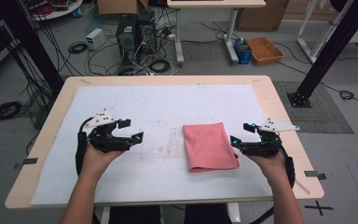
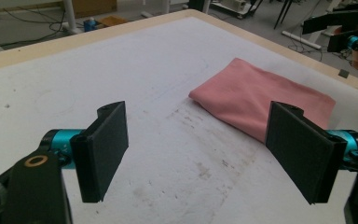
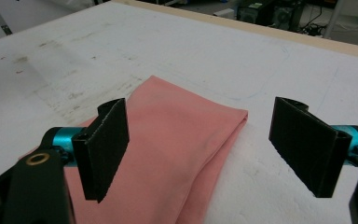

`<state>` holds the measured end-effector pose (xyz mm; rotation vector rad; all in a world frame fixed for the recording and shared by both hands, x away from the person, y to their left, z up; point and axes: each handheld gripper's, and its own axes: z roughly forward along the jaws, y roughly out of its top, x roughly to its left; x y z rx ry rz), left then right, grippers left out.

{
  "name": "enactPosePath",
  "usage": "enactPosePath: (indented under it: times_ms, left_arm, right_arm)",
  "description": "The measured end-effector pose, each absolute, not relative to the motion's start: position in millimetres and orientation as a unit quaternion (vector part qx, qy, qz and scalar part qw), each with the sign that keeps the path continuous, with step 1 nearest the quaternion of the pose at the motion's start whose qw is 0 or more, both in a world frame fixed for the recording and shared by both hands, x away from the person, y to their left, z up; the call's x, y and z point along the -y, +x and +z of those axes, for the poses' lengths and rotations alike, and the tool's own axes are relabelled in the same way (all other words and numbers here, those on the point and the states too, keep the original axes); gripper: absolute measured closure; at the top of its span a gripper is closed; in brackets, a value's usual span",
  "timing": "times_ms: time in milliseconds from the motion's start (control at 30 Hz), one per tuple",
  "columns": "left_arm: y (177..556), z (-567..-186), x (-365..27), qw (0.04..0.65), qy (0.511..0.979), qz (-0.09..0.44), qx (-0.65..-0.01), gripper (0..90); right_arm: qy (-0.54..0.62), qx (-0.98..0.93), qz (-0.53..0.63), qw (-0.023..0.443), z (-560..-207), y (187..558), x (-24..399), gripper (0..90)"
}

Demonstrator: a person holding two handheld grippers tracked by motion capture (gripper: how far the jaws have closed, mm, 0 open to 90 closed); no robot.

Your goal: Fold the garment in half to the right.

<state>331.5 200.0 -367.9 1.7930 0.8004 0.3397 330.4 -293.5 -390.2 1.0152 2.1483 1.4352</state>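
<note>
A pink cloth [image 1: 209, 145] lies folded flat on the white mat [image 1: 158, 107], right of the table's middle. My left gripper [image 1: 133, 129] hovers over the mat's left part, a good way left of the cloth, open with nothing between its jaws. In the left gripper view the cloth [image 2: 261, 100] lies ahead and to the right of the open gripper [image 2: 200, 154]. My right gripper [image 1: 240, 134] sits just off the cloth's right edge, open and empty. In the right gripper view the cloth [image 3: 168, 149] spreads below the wide-set gripper [image 3: 205, 149], not pinched.
The wooden table [image 1: 168, 79] has bare edges around the mat. The mat carries grey smudges [image 1: 168, 140] left of the cloth. Behind the table on the floor are computer towers [image 1: 135, 32], cables, an orange tray [image 1: 264, 49] and a black frame post [image 1: 324, 60].
</note>
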Motion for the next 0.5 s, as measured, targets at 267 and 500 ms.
enactPosePath:
  times_ms: [267,500]
  left_arm:
    - [328.2,-366.1,-201.0,0.543,0.753,0.147,-0.342,20.9]
    - [326.6,-365.1,-201.0,0.545,0.748,0.145,-0.35,20.9]
  right_arm:
    - [0.356,-0.763,0.51,0.18,-390.7,334.3,294.2,20.0]
    - [0.355,-0.761,0.511,0.181,-389.5,338.3,291.8,20.0]
